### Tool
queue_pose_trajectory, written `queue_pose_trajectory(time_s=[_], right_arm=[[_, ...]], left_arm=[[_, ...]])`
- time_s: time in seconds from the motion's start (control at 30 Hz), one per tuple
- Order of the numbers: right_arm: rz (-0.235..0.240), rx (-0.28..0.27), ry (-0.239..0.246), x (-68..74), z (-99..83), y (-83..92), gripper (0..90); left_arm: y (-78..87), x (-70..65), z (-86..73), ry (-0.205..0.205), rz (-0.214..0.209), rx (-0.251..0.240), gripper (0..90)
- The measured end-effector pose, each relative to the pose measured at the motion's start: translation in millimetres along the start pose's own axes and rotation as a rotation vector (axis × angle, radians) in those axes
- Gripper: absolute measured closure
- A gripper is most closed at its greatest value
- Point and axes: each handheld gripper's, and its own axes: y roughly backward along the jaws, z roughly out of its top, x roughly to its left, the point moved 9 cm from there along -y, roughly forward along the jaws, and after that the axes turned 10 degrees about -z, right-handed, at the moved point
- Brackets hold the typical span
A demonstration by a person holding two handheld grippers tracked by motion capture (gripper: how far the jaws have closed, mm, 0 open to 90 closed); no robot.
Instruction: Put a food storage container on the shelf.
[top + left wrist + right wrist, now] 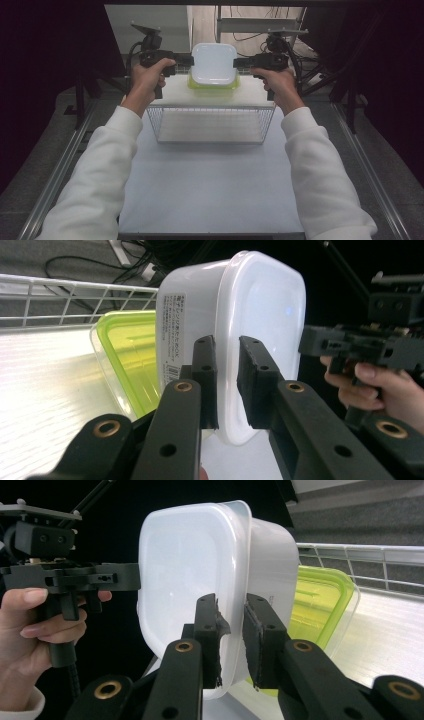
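White container [214,62] w/ white lid sits just above a green-lidded container [213,85], on top of the white shelf [172,95] of a wire rack [210,125] at the far end of the table [210,185]. Left gripper [186,60] pinches the lid rim on its left edge; in the left gripper view its jaws stand narrow, one either side of that rim [227,385]. Right gripper [241,62] does the same on the opposite edge (rim between the pads [231,635]). Whether the white container rests on the green lid or hangs just clear, I can't quite tell. Both hands wrap the grips, sleeves white.
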Motion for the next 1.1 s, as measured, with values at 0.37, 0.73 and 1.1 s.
queue_pose_trajectory(time_s=[0.37, 0.73, 1.1], right_arm=[[0.002, 0.031, -0.101, -7.7, 11.5, -10.9, 72.5], [-0.008, 0.048, -0.201, -20.5, 17.5, -25.9, 68.6], [-0.039, 0.025, -0.164, -22.9, 18.1, -27.2, 51.4]], left_arm=[[-6.8, 13.2, 12.5, 0.091, -0.024, -0.041, 77.3], [-13.9, 25.8, 14.5, 0.128, -0.025, -0.050, 73.5], [-19.8, 26.1, 14.9, 0.074, -0.014, -0.070, 55.9]])
